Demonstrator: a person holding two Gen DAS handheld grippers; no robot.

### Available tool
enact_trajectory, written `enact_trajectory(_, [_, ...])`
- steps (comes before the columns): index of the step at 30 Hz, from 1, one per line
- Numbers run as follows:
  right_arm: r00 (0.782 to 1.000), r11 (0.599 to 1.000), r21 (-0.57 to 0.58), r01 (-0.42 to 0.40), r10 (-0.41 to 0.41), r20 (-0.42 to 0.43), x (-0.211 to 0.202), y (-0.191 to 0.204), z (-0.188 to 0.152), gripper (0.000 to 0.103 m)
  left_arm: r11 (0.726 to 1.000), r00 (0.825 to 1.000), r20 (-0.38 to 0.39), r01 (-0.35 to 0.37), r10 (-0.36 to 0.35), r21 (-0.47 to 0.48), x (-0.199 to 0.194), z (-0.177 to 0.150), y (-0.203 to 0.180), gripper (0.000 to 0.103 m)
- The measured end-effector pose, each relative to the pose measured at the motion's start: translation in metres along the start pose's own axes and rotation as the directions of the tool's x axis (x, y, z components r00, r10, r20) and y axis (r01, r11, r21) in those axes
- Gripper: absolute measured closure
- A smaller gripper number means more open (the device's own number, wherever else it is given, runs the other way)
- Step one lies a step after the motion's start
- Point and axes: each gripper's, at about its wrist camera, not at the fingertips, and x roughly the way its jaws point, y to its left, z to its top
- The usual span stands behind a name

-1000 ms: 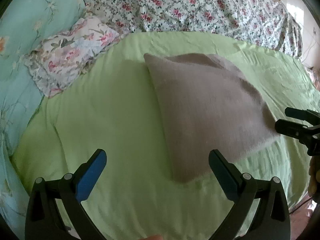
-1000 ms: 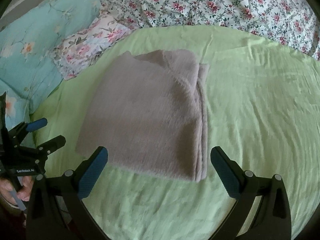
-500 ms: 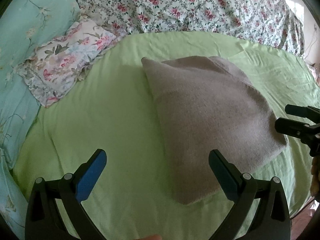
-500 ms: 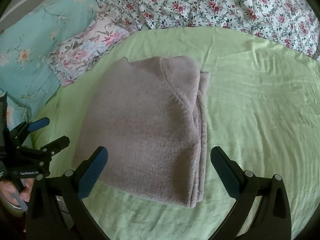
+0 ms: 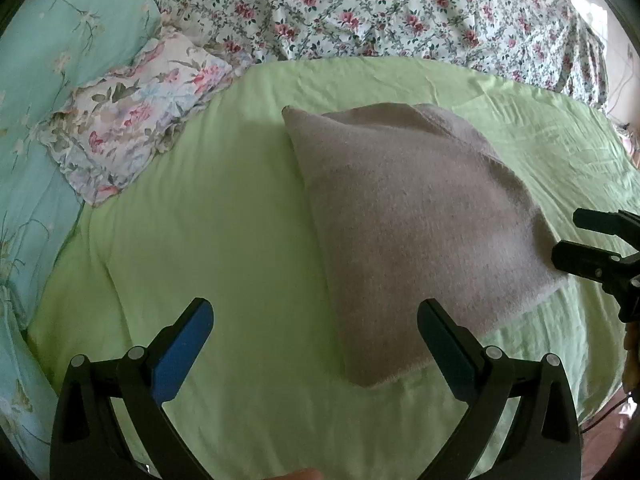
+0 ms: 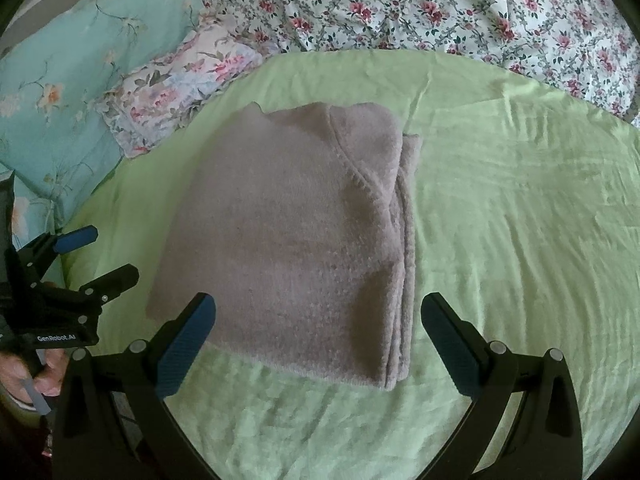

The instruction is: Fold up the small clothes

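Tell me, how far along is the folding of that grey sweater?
It looks mostly done: the grey sweater lies on the green sheet as a compact rectangle, its layered edges stacked along one side. Nothing is in hand; the left gripper and the right gripper are both open and empty. What may be left is a final tidy-up or moving it aside. No other clothes needing folding are in view.

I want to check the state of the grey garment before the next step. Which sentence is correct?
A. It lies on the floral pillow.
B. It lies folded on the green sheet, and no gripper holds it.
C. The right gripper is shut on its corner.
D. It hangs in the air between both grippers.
B: the grey garment rests folded on the green sheet, and the left gripper and the right gripper are both open and hold nothing.
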Motion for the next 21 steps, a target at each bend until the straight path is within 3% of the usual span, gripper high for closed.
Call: enact_trajectory(21, [0.999,0.999,-0.026,0.025,-0.025,-0.029,0.0024,0.0016,-0.0002,0.001,1.000,1.000,0.012,0.003,-0.003,0.003,-0.0047,-0.0002,-0.0012,0.001])
